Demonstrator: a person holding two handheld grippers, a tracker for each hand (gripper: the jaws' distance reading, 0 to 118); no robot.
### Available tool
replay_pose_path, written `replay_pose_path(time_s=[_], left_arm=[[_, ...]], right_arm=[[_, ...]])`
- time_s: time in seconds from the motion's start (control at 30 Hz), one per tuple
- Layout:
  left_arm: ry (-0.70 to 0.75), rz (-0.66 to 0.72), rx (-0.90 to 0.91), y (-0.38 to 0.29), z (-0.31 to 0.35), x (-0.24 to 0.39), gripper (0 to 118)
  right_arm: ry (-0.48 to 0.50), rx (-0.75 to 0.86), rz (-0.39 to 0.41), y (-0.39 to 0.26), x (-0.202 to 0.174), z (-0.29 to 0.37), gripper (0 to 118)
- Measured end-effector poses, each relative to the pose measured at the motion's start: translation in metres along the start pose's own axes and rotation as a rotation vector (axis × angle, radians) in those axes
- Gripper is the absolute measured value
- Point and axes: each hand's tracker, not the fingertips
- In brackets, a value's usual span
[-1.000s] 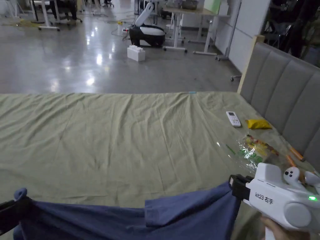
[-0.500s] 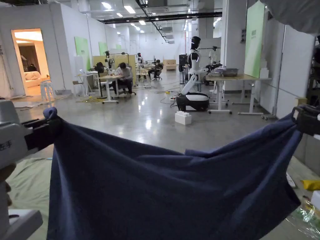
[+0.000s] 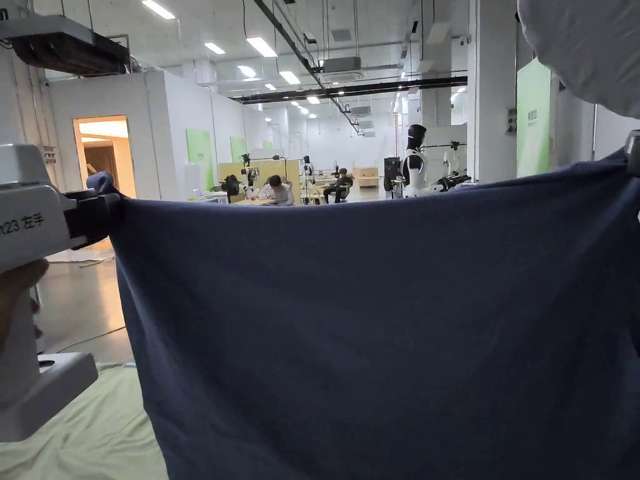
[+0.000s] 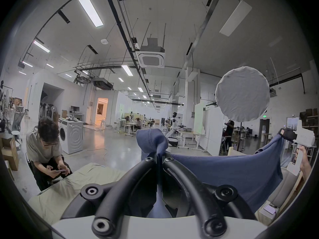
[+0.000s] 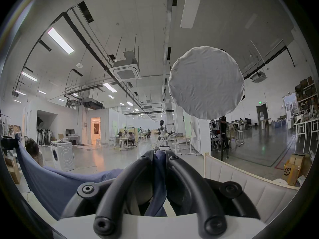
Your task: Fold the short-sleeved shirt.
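Largest item: the wrinkled pale green bed sheet (image 3: 81, 431), visible at lower left of the head view, below the garment.

The dark navy blue short-sleeved cotton shirt (image 3: 375, 325) hangs in the air above that sheet as a broad panel, its top edge drawn nearly straight between the two tools. Half a second ago that edge sagged deeply in the middle; a second ago the shirt lay low near the bed. It has therefore been raised and stretched sideways. Judgement: this is the shake-out stage, with no fold yet made; the taut edge suggests the garment is ready to be laid flat on the sheet.

The white left gripper (image 3: 103, 212) holds one upper corner. In the left gripper view its black jaws are pressed together on a bunched tuft of the fabric (image 4: 159, 154).

The right gripper (image 5: 159, 154) likewise has both jaws pinching a nub of the blue cloth. In the head view it sits at the frame's right edge, largely cut off, so which part of the shirt it holds cannot be confirmed.

Risk, as judged: lower hem and sleeves are out of sight and may land creased.
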Motion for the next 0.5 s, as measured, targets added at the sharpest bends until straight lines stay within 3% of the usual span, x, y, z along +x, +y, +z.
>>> replay_pose_path(time_s=[0.43, 0.5], left_arm=[[0.037, -0.004, -0.065, -0.037, -0.071, -0.002, 4], [0.068, -0.045, -0.107, -0.046, -0.085, 0.002, 5]], right_arm=[[-0.009, -0.077, 0.046, -0.044, -0.004, -0.054, 12], [-0.009, -0.108, 0.088, -0.053, -0.007, -0.065, 12]])
